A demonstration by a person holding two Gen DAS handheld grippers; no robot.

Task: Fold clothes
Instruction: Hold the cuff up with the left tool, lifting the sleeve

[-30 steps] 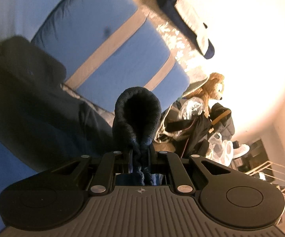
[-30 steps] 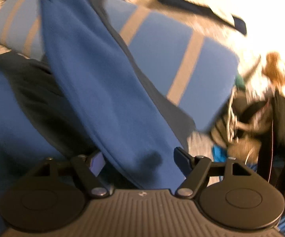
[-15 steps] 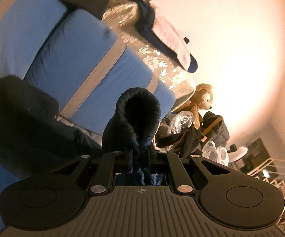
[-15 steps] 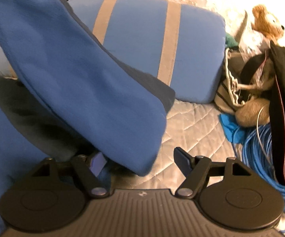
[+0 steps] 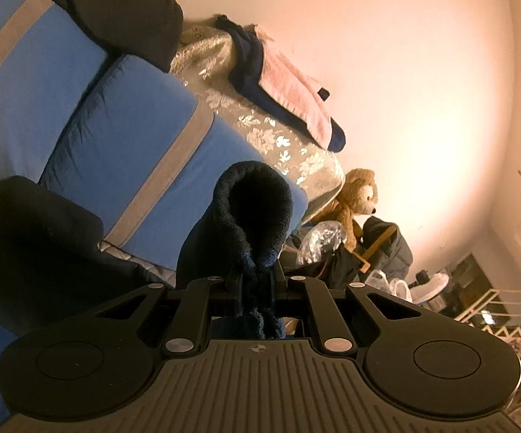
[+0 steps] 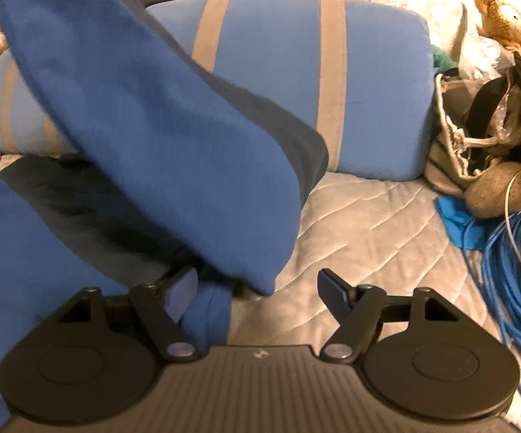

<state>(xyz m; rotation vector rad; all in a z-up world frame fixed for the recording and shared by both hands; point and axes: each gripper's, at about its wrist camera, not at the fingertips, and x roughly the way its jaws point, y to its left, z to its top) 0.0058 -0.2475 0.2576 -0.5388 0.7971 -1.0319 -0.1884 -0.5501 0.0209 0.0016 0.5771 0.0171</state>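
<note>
A blue fleece garment (image 6: 159, 137) with a dark navy lining hangs in a raised flap over the quilted bed cover (image 6: 376, 223); more of it lies low at the left. My left gripper (image 5: 257, 288) is shut on a bunched navy fold of that garment (image 5: 249, 216), which bulges up between the fingers. My right gripper (image 6: 257, 288) stands open near the bed, its left pad (image 6: 181, 294) beside a blue fold (image 6: 206, 314) of the cloth, nothing pinched.
A blue pillow with grey stripes (image 6: 296, 72) lies behind the garment. At the right are a teddy bear (image 6: 506, 18), bags (image 6: 477, 137) and a coil of blue cable (image 6: 513, 270). A pink and navy cloth (image 5: 289, 97) lies on the patterned bedding by the wall.
The left gripper has risen with the navy fold, so more wall shows. In the right wrist view the hanging blue flap has swung left and uncovered the quilted cover.
</note>
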